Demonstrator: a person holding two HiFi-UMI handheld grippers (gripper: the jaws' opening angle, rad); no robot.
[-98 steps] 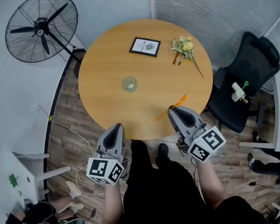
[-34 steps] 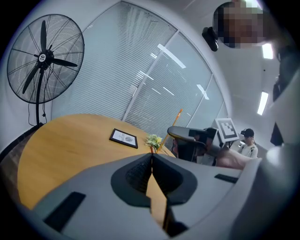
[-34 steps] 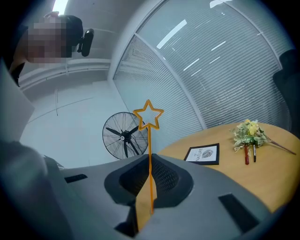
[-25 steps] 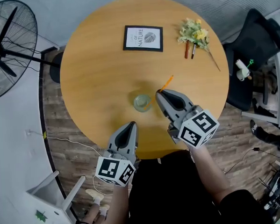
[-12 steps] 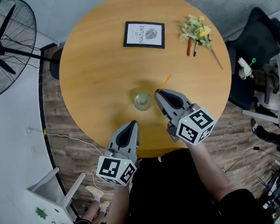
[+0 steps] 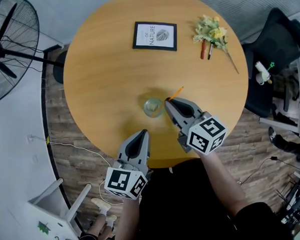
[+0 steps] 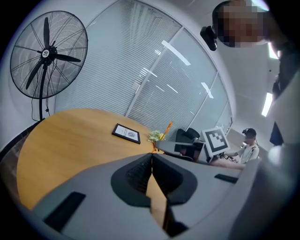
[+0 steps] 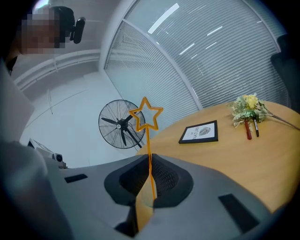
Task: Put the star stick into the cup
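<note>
An orange star stick [image 8: 148, 140] is pinched upright between the jaws of my right gripper [image 8: 150, 180], its star outline [image 8: 146, 114] high above them. In the head view the right gripper [image 6: 167, 102] is at the right rim of the clear glass cup [image 6: 152, 107], and the stick's top [image 6: 176, 93] juts up and to the right. The stick's lower end is hidden behind the jaws. My left gripper [image 6: 139, 136] hovers by the table's near edge, shut and empty. In the left gripper view the jaws [image 7: 152, 165] meet, and the stick [image 7: 167, 129] shows beyond them.
On the round wooden table [image 6: 107, 64] lie a framed print [image 6: 155, 36] and a flower sprig with pens [image 6: 211, 34] at the far side. A standing fan [image 6: 3, 42] is on the floor at left; an office chair [image 6: 274, 55] at right.
Since 3.9 s ago the right gripper carried the stick from the table's near right edge to the cup. In the last second it shifted slightly left, closer over the cup. The left gripper stayed put.
</note>
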